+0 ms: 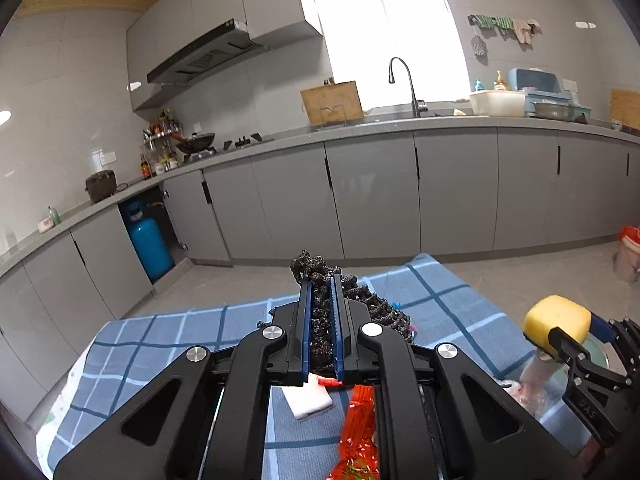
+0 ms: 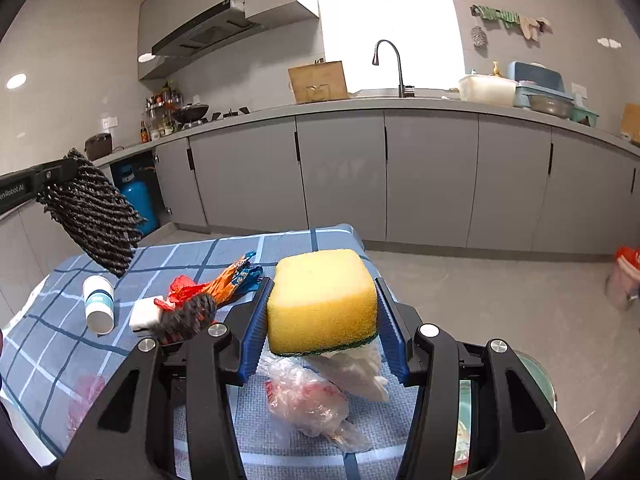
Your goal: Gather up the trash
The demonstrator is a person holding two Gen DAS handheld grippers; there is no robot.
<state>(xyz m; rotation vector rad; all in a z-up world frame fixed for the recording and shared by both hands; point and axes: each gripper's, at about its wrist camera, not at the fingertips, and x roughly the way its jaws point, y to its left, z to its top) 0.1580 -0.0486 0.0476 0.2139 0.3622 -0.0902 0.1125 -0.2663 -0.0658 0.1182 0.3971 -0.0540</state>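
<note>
My left gripper is shut on a dark knitted cloth, held above the blue checked tablecloth. The cloth also hangs at the left of the right wrist view. My right gripper is shut on a yellow sponge with a green scouring side underneath, held above the table; the sponge also shows in the left wrist view. On the table lie a clear plastic bag, a red and orange wrapper, a white block, a second dark cloth and a tipped paper cup.
A round green-rimmed bin sits at the table's right edge, behind my right gripper. An orange-lined bucket stands on the floor at the right. Grey kitchen cabinets run along the back, with a blue gas cylinder at left.
</note>
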